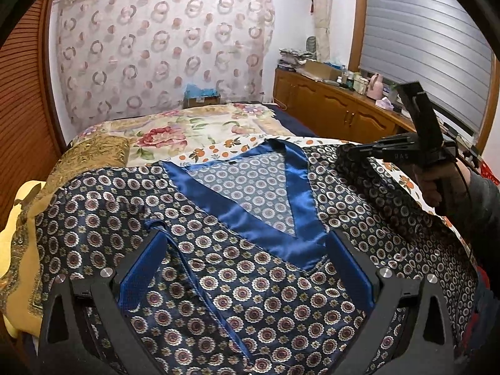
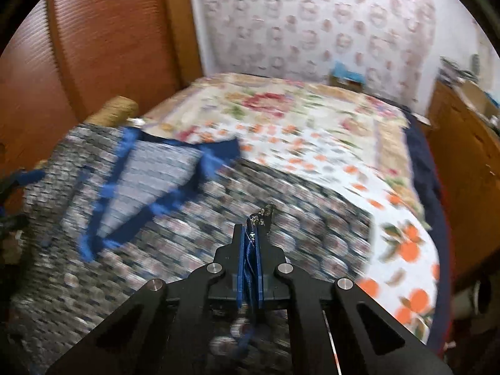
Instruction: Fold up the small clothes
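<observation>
A bed (image 1: 200, 131) covered with a floral spread filled the room between a wooden wardrobe (image 1: 22, 118) and a low cabinet (image 1: 328, 106) crowded with small items. Across the near end of the bed lay a navy patterned garment (image 1: 243, 297) with a blue satin collar (image 1: 250, 215), spread flat on an orange-print sheet (image 2: 403, 243), with a yellow cloth (image 1: 18, 250) just beside it at the left edge. The left gripper (image 1: 247, 268) hovered over the garment's front with its blue-padded fingers (image 1: 140, 272) wide apart, holding nothing. The right gripper (image 2: 249, 259), seen from the left wrist at the garment's far right edge, was clamped tight on a pinch of the garment's fabric. The right wrist view was blurred.
</observation>
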Available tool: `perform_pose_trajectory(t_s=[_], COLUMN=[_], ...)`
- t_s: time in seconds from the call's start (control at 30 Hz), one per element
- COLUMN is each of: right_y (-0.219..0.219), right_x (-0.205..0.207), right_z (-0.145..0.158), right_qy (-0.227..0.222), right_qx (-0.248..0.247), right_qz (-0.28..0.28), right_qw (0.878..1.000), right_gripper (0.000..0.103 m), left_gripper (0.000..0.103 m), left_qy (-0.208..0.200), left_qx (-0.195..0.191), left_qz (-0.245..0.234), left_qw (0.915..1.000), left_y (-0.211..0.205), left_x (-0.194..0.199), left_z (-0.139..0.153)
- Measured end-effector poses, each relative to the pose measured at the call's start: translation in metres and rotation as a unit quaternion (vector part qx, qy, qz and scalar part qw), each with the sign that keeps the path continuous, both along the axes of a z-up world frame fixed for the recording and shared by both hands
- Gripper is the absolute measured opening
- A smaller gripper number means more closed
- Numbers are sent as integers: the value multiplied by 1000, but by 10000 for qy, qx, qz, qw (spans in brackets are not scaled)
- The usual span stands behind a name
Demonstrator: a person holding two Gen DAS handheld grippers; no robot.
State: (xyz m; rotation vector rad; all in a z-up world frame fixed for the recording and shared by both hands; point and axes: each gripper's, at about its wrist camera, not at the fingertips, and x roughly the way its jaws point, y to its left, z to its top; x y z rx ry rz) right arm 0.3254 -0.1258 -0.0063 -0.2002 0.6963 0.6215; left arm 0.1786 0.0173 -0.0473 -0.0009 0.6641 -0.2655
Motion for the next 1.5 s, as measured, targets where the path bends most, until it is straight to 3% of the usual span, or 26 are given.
perform_pose_trajectory(t_s=[0.1,0.17,0.27,0.47,0.83,1.03,1.1,1.17,1.27,1.5], right_y=[21,29,31,15,12,13,8,6,-1,3], right_x=[0,4,8,4,21,21,20,20,27,29], right_z=[7,7,5,-5,-42,-49,-49,-48,-48,-46], right_qy=[-107,-166,-207,-251,70,-35,-57,-39,126,137], right_qx=[-39,-150,-185,-409,-599,-600,-608,-637,-531,-619], right_qz=[240,223,139,-292,-608,-602,-587,-631,-710,-697], right_qw=[9996,9995,9995,9984,9963,9964,9964,9960,9960,9956], right_gripper=[10,31,44,55,55,58,62,75,87,92], left_gripper=[102,102,102,102,102,77,72,65,63,57], left_qy=[-17,-25,-51,-128,35,230,274,330,440,888], left_qx=[31,57,68,126,295,346,388,436,406,116], left_qz=[34,70,141,351,956,1075,1136,1224,1375,1453], left_qw=[10000,10000,9999,9992,9950,9933,9924,9910,9887,9853], left_y=[4,7,14,33,94,117,127,135,149,172], left_x=[0,-1,-3,-5,7,17,18,20,23,37], left_z=[2,4,6,13,10,5,5,4,3,-17])
